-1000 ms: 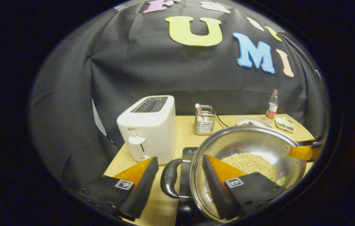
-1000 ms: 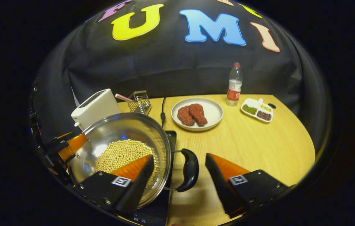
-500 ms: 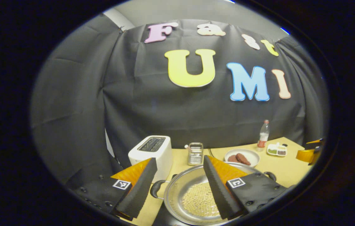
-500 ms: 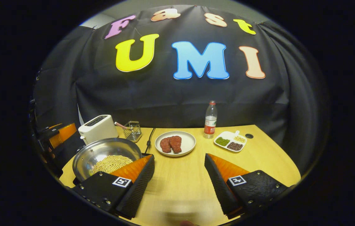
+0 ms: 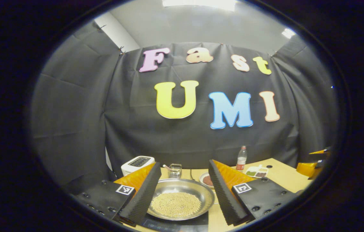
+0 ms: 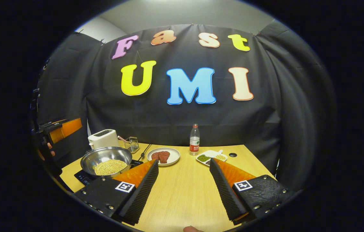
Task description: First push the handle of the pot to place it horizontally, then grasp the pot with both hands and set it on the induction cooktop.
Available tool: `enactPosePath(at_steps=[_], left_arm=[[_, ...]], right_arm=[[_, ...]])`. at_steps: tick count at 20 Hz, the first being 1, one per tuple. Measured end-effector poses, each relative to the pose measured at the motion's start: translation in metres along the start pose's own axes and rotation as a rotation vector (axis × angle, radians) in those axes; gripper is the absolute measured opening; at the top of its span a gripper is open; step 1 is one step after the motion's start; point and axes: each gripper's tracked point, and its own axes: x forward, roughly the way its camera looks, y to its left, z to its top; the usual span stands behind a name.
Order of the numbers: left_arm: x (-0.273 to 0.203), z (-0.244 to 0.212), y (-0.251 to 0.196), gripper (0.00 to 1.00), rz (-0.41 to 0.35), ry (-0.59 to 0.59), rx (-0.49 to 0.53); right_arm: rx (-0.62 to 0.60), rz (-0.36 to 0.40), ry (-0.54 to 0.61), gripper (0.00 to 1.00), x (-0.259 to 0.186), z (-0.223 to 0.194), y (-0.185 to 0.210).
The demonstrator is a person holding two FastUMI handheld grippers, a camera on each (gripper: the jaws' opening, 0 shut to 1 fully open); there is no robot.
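On the induction cooktop (image 6: 87, 176), at the left end of the tabletop (image 6: 185, 190), the pot (image 6: 106, 160) of pale beans is sitting flat and level. Nobody is holding it! The left claw (image 5: 185, 190) is hanging above it with fingers spread apart and nothing between them, and the right claw (image 6: 184, 188) is gaping just as wide over bare wood, well apart from the pot. Behind are standing a toaster (image 6: 103, 138) and a plate of meat (image 6: 163, 156). By the look of it, the placing is done; nothing is looking left to do.
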Motion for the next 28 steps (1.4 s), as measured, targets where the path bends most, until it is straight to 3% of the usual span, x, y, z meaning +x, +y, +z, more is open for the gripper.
enactPosePath(at_steps=[5, 10, 19, 20, 21, 22, 27, 28], left_arm=[[-0.061, 0.03, -0.051, 1.0, -0.011, -0.052, 0.016], [-0.105, 0.065, -0.073, 0.99, -0.039, -0.099, 0.03], [-0.154, 0.092, -0.049, 1.0, -0.008, -0.177, 0.059], [-0.155, 0.089, -0.047, 0.92, -0.009, -0.174, 0.064], [-0.158, 0.086, -0.047, 0.96, -0.014, -0.17, 0.069], [-0.159, 0.085, -0.045, 0.92, -0.014, -0.169, 0.072], [-0.164, 0.08, -0.035, 1.0, -0.009, -0.162, 0.034], [-0.165, 0.079, -0.032, 0.96, -0.005, -0.159, 0.034]], right_arm=[[-0.009, -0.005, -0.075, 0.96, -0.065, 0.024, -0.04], [0.002, -0.006, -0.159, 0.96, -0.111, 0.054, -0.05], [-0.007, -0.072, -0.271, 0.96, -0.156, 0.08, -0.046], [0.0, -0.078, -0.275, 0.96, -0.159, 0.08, -0.044], [0.011, -0.074, -0.274, 0.96, -0.16, 0.078, -0.038], [0.018, -0.07, -0.271, 0.96, -0.16, 0.077, -0.034], [0.021, -0.077, -0.294, 0.96, -0.162, 0.086, -0.034], [0.026, -0.079, -0.293, 0.96, -0.162, 0.087, -0.034]])
